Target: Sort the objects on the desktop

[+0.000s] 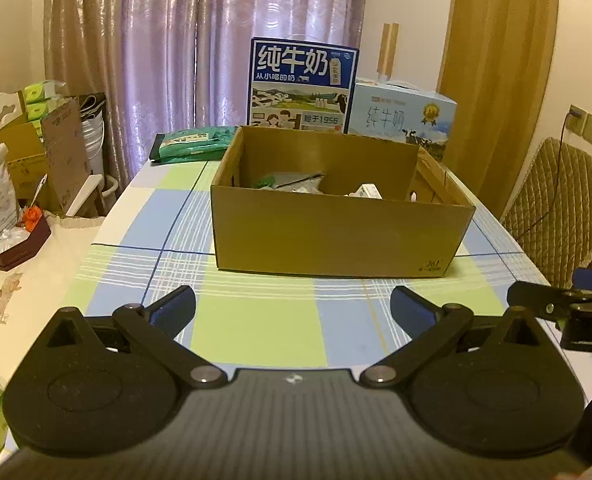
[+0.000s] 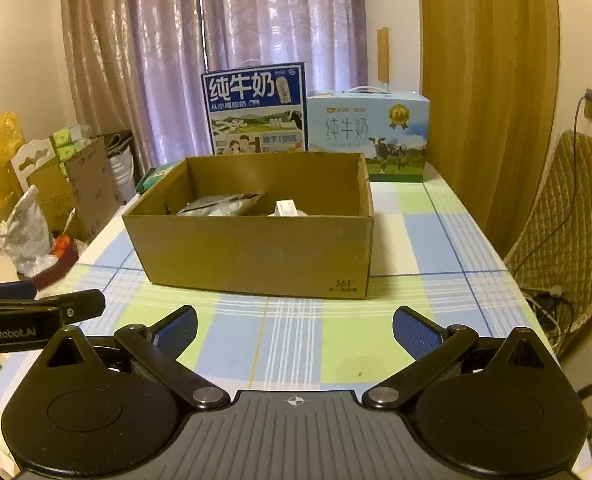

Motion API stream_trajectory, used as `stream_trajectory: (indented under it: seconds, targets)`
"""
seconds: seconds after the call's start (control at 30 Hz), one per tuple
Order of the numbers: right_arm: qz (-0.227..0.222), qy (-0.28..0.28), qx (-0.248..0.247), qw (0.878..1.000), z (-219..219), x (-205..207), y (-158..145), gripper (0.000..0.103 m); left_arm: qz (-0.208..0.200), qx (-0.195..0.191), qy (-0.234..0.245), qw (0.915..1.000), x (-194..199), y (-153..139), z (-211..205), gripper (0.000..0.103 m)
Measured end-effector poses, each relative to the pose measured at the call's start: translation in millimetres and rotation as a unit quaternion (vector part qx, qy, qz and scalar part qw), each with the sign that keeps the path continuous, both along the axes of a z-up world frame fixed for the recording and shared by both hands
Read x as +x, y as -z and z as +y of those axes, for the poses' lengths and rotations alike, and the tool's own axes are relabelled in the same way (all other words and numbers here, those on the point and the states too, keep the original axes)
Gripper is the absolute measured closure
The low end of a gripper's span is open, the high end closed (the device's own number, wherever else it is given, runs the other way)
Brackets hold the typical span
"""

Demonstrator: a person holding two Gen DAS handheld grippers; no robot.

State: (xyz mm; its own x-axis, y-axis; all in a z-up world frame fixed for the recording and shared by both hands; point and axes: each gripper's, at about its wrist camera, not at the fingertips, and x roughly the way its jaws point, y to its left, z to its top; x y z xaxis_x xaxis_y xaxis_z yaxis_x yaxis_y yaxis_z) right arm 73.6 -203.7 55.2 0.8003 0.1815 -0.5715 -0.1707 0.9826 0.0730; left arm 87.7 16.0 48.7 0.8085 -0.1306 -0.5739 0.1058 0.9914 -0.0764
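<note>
Beside the box [image 1: 336, 236], only left view shows green packet [image 1: 194, 144] (table's far-left)

Bare checked tablecloth [image 2: 296, 340] ahead, clear run to 12 o'clock. Cardboard box [image 2: 256, 256] blocks there, open-topped, w/ entry from above. Milk cartons [image 2: 256, 116] wall off behind. Green packet [image 1: 192, 144] at 11. Padded chair [image 2: 568, 216] at 2.

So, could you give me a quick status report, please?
Left gripper open, right gripper open, both empty. Cardboard box ahead, items inside. Path clear.
</note>
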Motion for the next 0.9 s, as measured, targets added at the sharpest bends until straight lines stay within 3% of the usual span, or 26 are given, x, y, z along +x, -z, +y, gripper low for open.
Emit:
stream_trajectory:
  seconds: [0.9]
  targets:
    - [0.014,0.005,-0.001,1.000,-3.7,0.4,4.0,0.002,0.015,-0.003,-0.002,0.9999,2.5,5.5,-1.6,0.001]
